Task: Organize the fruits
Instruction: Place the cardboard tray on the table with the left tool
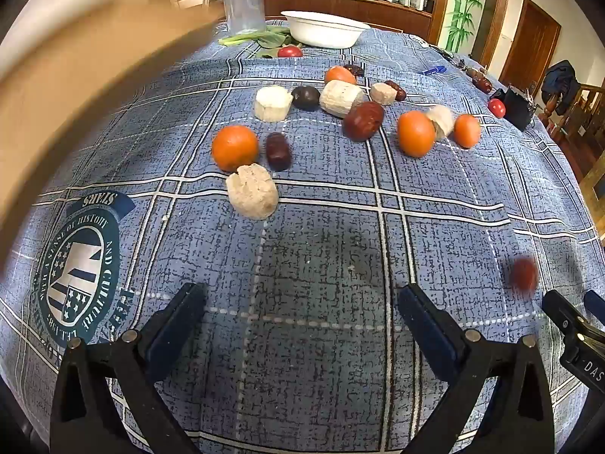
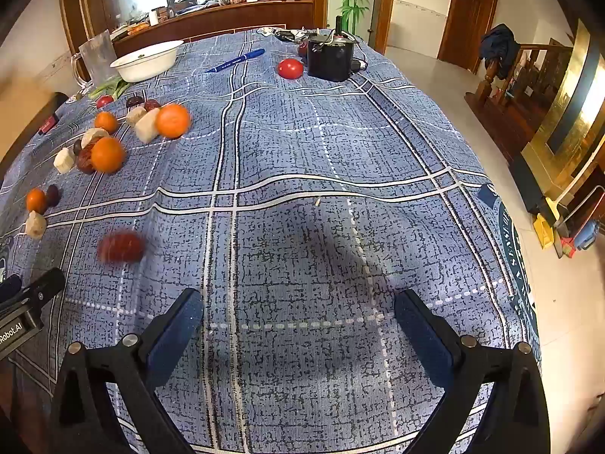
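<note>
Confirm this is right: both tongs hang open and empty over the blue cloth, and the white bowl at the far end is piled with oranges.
One thing is wrong: the white bowl holds no oranges. The right wrist view shows them lying loose on the cloth, such as this orange. Left tongs and right tongs are indeed open and empty.

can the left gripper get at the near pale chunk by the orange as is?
Probably yes. The left hand-held gripper is open and holds nothing, with bare blue plaid tablecloth between it and the pale rough-textured chunk. The round orange fruit touches its far side, so expect crowding.
</note>
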Demonstrator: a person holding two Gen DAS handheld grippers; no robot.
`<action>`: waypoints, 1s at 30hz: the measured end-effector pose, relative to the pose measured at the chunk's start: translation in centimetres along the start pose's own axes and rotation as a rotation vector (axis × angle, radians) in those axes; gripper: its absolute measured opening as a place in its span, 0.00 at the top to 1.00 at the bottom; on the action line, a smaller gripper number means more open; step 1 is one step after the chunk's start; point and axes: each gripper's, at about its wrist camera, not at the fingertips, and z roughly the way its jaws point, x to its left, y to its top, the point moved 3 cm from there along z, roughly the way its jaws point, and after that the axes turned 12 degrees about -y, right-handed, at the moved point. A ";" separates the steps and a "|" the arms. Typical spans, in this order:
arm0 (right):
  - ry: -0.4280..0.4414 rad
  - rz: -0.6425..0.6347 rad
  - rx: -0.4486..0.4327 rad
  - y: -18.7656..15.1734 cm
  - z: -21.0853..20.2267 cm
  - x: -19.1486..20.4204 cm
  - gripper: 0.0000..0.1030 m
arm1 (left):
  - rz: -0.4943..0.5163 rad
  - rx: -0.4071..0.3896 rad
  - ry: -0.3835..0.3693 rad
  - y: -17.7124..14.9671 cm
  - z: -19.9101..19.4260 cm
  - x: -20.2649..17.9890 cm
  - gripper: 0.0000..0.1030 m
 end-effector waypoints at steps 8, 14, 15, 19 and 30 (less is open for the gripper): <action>-0.003 -0.001 -0.002 0.0 0.0 0.0 0.01 | -0.001 -0.004 -0.002 0.0 0.0 0.0 0.00; -0.003 -0.001 -0.002 0.0 0.0 0.0 0.01 | 0.000 -0.003 -0.002 0.0 0.0 0.0 0.00; -0.003 -0.001 -0.002 0.0 0.0 0.0 0.01 | 0.000 -0.003 -0.002 0.0 0.0 0.0 0.00; -0.003 -0.001 -0.002 0.0 0.0 0.0 0.01 | 0.000 -0.003 -0.001 0.0 0.0 0.0 0.00; -0.016 0.038 -0.019 0.5 -1.5 0.8 0.01 | -0.007 -0.024 -0.014 0.3 -1.0 0.8 0.00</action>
